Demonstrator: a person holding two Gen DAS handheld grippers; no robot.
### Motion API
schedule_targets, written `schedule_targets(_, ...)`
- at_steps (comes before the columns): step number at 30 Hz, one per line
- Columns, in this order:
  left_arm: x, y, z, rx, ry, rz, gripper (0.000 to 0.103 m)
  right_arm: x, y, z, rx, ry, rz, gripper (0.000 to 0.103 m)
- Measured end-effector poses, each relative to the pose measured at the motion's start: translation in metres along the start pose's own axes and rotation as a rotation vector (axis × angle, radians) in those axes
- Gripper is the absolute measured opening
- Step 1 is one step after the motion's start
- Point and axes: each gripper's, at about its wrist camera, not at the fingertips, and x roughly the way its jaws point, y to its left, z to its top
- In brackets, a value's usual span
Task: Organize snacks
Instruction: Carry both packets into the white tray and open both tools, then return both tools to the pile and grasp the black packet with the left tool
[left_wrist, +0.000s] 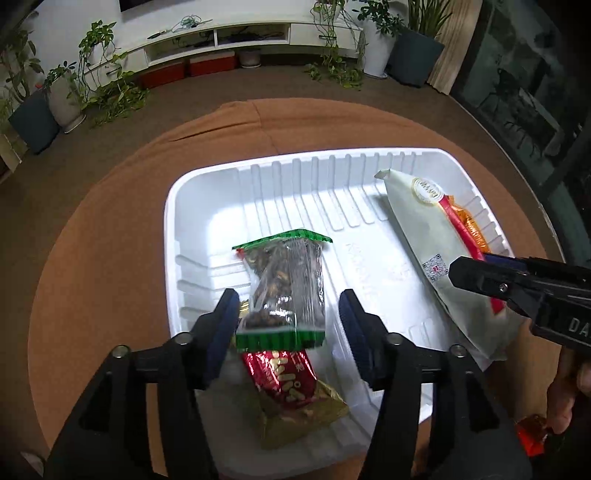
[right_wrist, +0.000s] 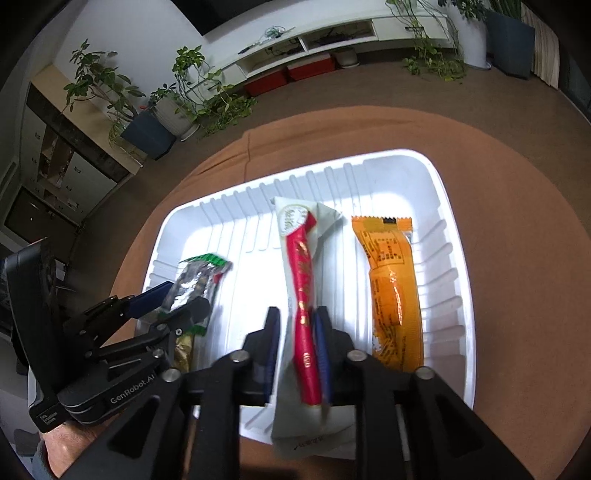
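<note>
A white ribbed tray (left_wrist: 170, 206) (right_wrist: 454, 221) holds the snacks. My left gripper (left_wrist: 290, 325) (right_wrist: 175, 301) stands open around a clear, green-edged packet of nuts (left_wrist: 284, 280) (right_wrist: 199, 277). That packet rests on a red and gold packet (left_wrist: 291, 380) (right_wrist: 183, 350) at the tray's near left. My right gripper (right_wrist: 297, 343) (left_wrist: 465, 275) is open, its pads on either side of a white packet with a red stripe (right_wrist: 301, 258) (left_wrist: 424, 229). This packet lies in the tray and overhangs the near rim. An orange packet (right_wrist: 391, 280) (left_wrist: 474, 229) lies beside it on the right.
The tray sits on a round table with a brown cloth (left_wrist: 110, 221) (right_wrist: 517, 221). A hand (left_wrist: 569, 391) at the lower right has a small red-orange wrapper (left_wrist: 532, 437) by it. Potted plants (left_wrist: 62, 92) and a white low shelf (left_wrist: 221, 40) stand far behind.
</note>
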Motion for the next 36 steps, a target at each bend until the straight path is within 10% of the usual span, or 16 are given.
schedule_targets(13, -0.152, 0.022, -0.042, 0.002, -0.246, -0.088, 0.103, -0.135, 0.019, -0.035, -0.032, -0.298, 0.212, 0.099)
schedule_targets(20, -0.205, -0.003, -0.121, 0.103, -0.325, -0.118, 0.103, -0.205, 0.023, -0.118, -0.051, -0.417, 0.345, 0.103)
schedule_targets(28, -0.207, -0.02, -0.217, 0.056, -0.292, -0.136, 0.103, -0.196, -0.002, -0.223, 0.091, -0.276, 0.258, 0.097)
schedule_targets(36, -0.18, -0.056, -0.237, 0.236, -0.17, -0.15, 0.098, -0.161, 0.001, -0.301, 0.09, -0.161, 0.149, 0.083)
